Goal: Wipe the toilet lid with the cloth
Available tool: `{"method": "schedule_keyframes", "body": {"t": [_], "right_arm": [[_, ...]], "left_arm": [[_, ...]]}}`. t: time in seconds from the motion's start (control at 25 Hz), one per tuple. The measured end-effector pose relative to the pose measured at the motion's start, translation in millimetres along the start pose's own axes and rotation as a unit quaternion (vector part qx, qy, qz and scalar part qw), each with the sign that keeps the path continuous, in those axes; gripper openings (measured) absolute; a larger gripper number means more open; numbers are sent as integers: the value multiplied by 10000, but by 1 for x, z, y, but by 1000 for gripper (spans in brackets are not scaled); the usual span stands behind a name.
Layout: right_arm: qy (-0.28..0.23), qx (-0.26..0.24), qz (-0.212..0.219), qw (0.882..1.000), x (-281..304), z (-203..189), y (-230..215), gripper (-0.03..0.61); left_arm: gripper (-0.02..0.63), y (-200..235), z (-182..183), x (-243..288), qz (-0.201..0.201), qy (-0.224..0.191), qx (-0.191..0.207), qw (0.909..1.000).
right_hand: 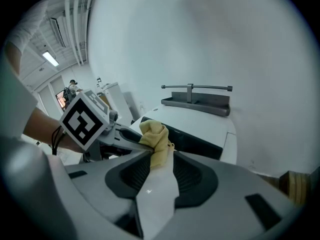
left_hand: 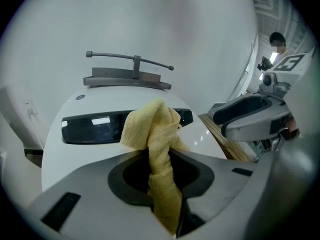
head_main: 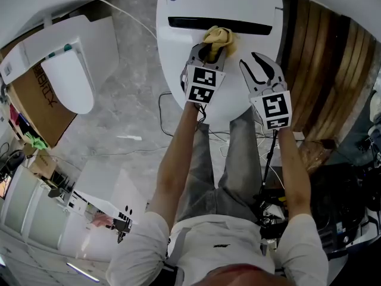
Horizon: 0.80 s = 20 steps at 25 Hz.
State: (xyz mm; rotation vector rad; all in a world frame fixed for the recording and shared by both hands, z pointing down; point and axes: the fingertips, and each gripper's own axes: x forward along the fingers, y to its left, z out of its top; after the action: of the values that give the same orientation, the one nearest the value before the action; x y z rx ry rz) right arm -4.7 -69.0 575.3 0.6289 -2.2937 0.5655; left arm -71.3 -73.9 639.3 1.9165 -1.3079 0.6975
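The white toilet lid (head_main: 178, 58) lies closed at the top centre of the head view, with a dark strip (head_main: 220, 25) across its back. My left gripper (head_main: 209, 51) is over the lid, shut on a bunched yellow cloth (head_main: 219, 37). In the left gripper view the cloth (left_hand: 155, 134) is pinched between the jaws and stands up above them. My right gripper (head_main: 260, 67) hovers just right of it, open and holding nothing. The right gripper view shows the cloth (right_hand: 156, 136) ahead and bare lid (right_hand: 155, 194) between its jaws.
A grey rail shelf (left_hand: 130, 74) is fixed to the wall behind the toilet. Left of the toilet, a second toilet seat (head_main: 68, 79) rests on a cardboard box (head_main: 41, 103). Cables (head_main: 169, 121) trail over the marble floor. Wooden slats (head_main: 321, 70) stand at the right.
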Motion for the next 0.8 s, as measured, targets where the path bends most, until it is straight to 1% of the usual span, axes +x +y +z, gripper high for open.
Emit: {"method": "schedule_keyframes", "body": {"t": [0.48,0.8], "right_arm": [[69,-209,180,9996,20,10,33,158],[51,-261,263,9993,30,16,54,158]], "left_arm": [[106,51,-16,-29,336,-92,-266,9990],[106,87,-27,-49,630,-173,-501,9966]]}}
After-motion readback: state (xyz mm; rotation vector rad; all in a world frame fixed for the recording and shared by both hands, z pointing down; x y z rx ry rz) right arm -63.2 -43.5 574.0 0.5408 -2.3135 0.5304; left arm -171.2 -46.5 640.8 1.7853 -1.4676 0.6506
